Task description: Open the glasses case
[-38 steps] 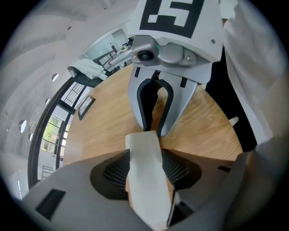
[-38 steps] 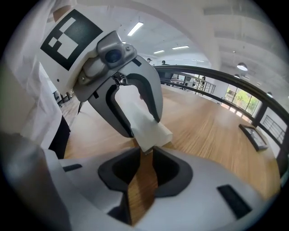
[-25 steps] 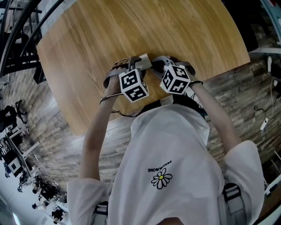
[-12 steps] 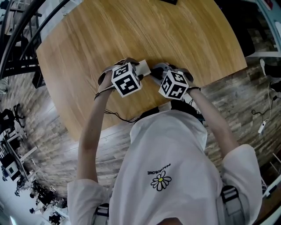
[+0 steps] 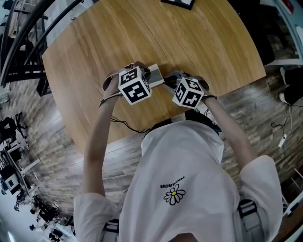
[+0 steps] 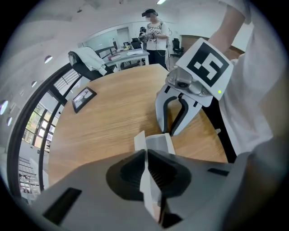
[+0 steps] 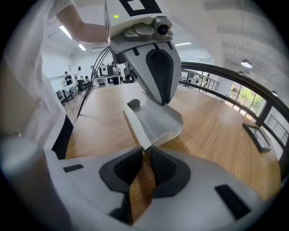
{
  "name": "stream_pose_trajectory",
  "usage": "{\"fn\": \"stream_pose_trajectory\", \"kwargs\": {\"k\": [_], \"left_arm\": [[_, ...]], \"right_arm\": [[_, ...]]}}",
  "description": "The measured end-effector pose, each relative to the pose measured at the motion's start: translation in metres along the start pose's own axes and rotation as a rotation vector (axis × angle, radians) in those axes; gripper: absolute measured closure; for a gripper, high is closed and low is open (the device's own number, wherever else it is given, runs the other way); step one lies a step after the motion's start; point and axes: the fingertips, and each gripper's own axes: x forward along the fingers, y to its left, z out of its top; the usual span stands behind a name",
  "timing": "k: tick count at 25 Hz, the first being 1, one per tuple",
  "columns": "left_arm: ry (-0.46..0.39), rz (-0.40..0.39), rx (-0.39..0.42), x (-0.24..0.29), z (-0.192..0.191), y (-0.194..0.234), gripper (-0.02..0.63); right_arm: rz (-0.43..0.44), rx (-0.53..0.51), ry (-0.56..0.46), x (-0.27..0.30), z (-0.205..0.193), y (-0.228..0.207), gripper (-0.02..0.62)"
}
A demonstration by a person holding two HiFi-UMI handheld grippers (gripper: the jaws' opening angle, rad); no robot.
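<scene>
A light grey glasses case (image 5: 156, 75) lies on the round wooden table (image 5: 118, 33), between my two grippers near the table's close edge. In the left gripper view, my left gripper (image 6: 146, 155) is closing, and its pads press on a thin white flap of the case (image 6: 154, 143). Opposite it stands the right gripper (image 6: 170, 131). In the right gripper view, my right gripper (image 7: 145, 152) pinches the near corner of the case's curved grey shell (image 7: 156, 121), and the left gripper (image 7: 160, 97) comes down on the shell's far end. From the head view, marker cubes hide both jaws.
A dark framed tablet (image 5: 177, 2) (image 6: 83, 98) lies at the table's far edge. A black railing (image 7: 235, 74) runs beside the table. Someone stands far off among desks (image 6: 156, 27). The person's torso is close behind the table's near edge (image 5: 156, 120).
The left gripper's cube has shifted left and farther onto the table, and more of the grey case shows between the cubes. The right gripper has stayed put.
</scene>
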Motion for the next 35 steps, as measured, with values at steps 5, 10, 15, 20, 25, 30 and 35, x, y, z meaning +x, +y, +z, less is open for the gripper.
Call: {"fn": "stream_pose_trajectory", "kwargs": {"k": [5,10,15,20,25,30,35], "left_arm": [[0.006,0.045,-0.019,0.001,-0.004,0.018,0.58],[0.004,0.055,-0.052,0.002,-0.008,0.025,0.583],[0.007,0.092,-0.056,-0.001,-0.006,0.026,0.58],[-0.086,0.134,-0.085,-0.03,0.011,0.033,0.563],[-0.31,0.256,-0.226,-0.097,0.035,0.067,0.563],[-0.629,0.44,-0.426,-0.187,0.053,0.097,0.566],[-0.933,0.717,-0.64,-0.274,0.044,0.103,0.581]], "right_arm": [[0.005,-0.003,0.013,0.0,0.002,0.0,0.531],[-0.006,-0.006,0.024,0.002,0.003,0.0,0.531],[-0.012,0.013,0.032,0.001,0.003,-0.001,0.529],[-0.033,0.04,0.008,-0.013,0.012,-0.006,0.521],[-0.128,0.103,-0.148,-0.057,0.06,-0.042,0.506],[-0.272,0.141,-0.467,-0.138,0.154,-0.087,0.525],[-0.449,0.108,-0.823,-0.234,0.24,-0.096,0.588]]}}
